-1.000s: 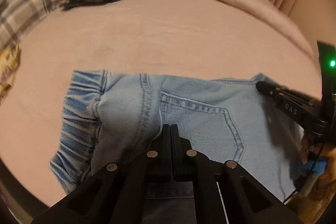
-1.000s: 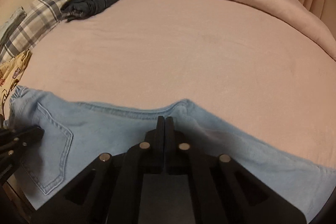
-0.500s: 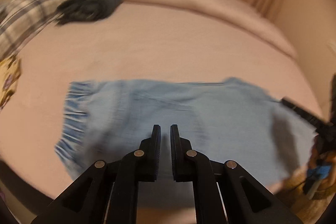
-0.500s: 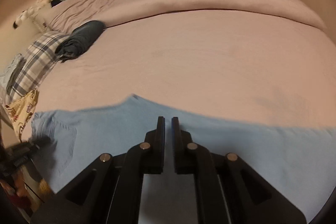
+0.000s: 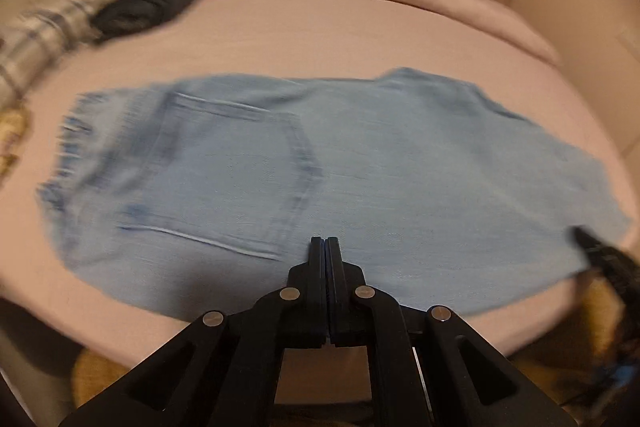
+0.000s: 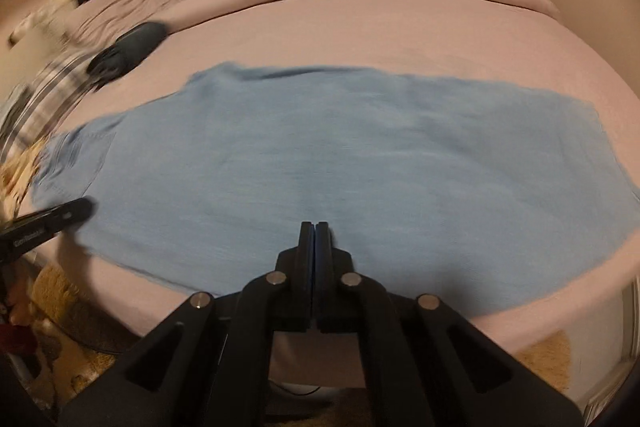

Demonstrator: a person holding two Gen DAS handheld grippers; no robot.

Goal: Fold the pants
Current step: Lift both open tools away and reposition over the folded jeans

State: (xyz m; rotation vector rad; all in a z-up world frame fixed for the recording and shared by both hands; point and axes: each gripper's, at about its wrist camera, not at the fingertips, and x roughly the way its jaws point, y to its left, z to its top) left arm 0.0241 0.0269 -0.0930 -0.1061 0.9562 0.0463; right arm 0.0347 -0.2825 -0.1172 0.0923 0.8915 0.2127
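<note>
Light-blue denim pants (image 5: 340,163), spread flat across pink bed (image 5: 320,27), back pocket (image 5: 236,171) upward, waistband at left. Left gripper (image 5: 325,241): jaws pressed together, empty, over near edge of denim. Right gripper (image 6: 315,225): jaws together, empty. Dark folded garment (image 5: 148,5) and plaid cloth (image 5: 36,35) at far left.
</note>
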